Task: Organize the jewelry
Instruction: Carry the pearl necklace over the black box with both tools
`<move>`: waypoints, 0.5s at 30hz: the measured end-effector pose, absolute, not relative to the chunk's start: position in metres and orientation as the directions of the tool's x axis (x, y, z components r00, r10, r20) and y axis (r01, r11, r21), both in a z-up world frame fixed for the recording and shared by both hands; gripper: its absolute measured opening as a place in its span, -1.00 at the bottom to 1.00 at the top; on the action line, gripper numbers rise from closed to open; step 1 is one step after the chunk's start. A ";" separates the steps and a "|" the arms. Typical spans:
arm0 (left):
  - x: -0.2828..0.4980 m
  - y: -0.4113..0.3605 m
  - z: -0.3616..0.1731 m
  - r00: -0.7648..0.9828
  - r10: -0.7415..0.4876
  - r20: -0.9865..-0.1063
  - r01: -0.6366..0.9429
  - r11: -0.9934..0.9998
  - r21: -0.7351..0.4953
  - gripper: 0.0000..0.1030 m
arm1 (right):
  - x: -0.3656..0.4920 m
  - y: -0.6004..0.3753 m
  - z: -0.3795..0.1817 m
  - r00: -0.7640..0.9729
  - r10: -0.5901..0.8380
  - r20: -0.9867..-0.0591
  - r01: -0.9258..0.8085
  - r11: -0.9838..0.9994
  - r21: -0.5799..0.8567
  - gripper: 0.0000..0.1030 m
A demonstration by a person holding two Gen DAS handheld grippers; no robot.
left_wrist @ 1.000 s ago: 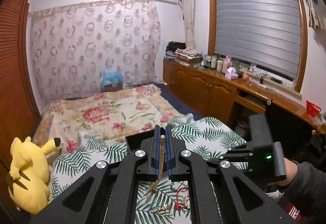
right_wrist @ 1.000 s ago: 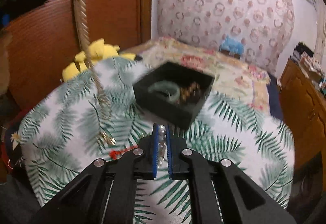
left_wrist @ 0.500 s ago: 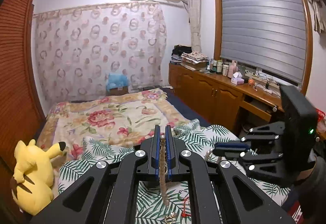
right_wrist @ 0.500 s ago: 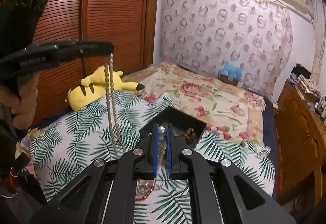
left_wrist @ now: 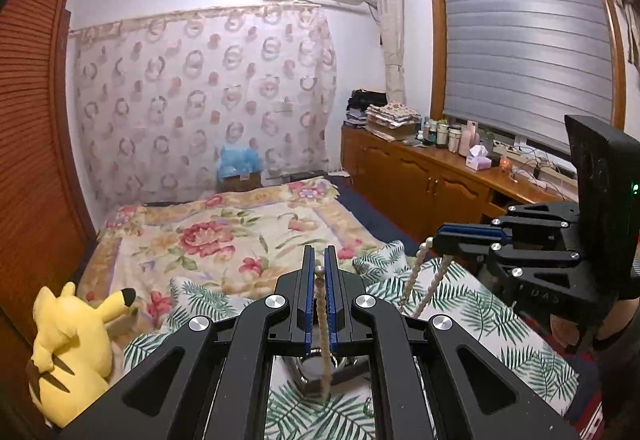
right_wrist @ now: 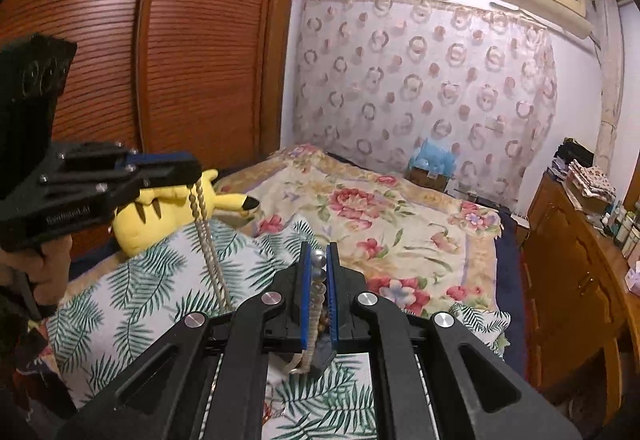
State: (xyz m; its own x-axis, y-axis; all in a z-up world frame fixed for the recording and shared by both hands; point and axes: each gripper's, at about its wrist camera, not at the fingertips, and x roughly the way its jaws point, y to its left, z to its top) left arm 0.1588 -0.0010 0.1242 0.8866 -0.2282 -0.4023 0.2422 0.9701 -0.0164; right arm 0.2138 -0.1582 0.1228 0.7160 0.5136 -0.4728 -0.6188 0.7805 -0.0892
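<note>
Above the fern-print cloth (left_wrist: 472, 304) — one bead strand in each gripper, both hanging straight down.

Left gripper (left_wrist: 319, 272) pressed together on a braided bead strand (left_wrist: 323, 336), long axis vertical, tail dropping toward a dark object below, too hidden to name. Right gripper (right_wrist: 319, 260) likewise pinching a pearl strand (right_wrist: 316, 292), silver bead at the tips. Held level, well apart, side by side — neither visibly nearer any box; probably need lowering to lay the strands down.

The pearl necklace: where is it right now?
The pearl necklace hangs in the air over the leaf-print cloth, one end pinched in the left claw and the other in the right claw.
</note>
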 end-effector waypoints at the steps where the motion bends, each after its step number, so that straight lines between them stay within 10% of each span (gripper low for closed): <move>1: 0.161 -0.001 0.123 0.887 -0.228 -0.401 0.241 0.970 -0.019 -0.92 | 0.217 -0.160 0.125 0.720 0.511 -0.470 -0.614 0.784 -0.087 -0.84; 15: 0.204 0.000 0.107 0.877 -0.200 -0.436 0.198 0.979 -0.052 -0.92 | 0.244 -0.159 0.153 0.749 0.508 -0.426 -0.585 0.808 -0.066 -0.84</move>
State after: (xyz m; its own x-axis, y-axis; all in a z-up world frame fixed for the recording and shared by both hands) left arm 0.2044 0.0001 0.1071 0.8773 -0.2002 -0.4363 0.1975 0.9789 -0.0520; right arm 0.2442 -0.1591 0.1526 0.7492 0.5075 -0.4256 -0.5852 0.8082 -0.0664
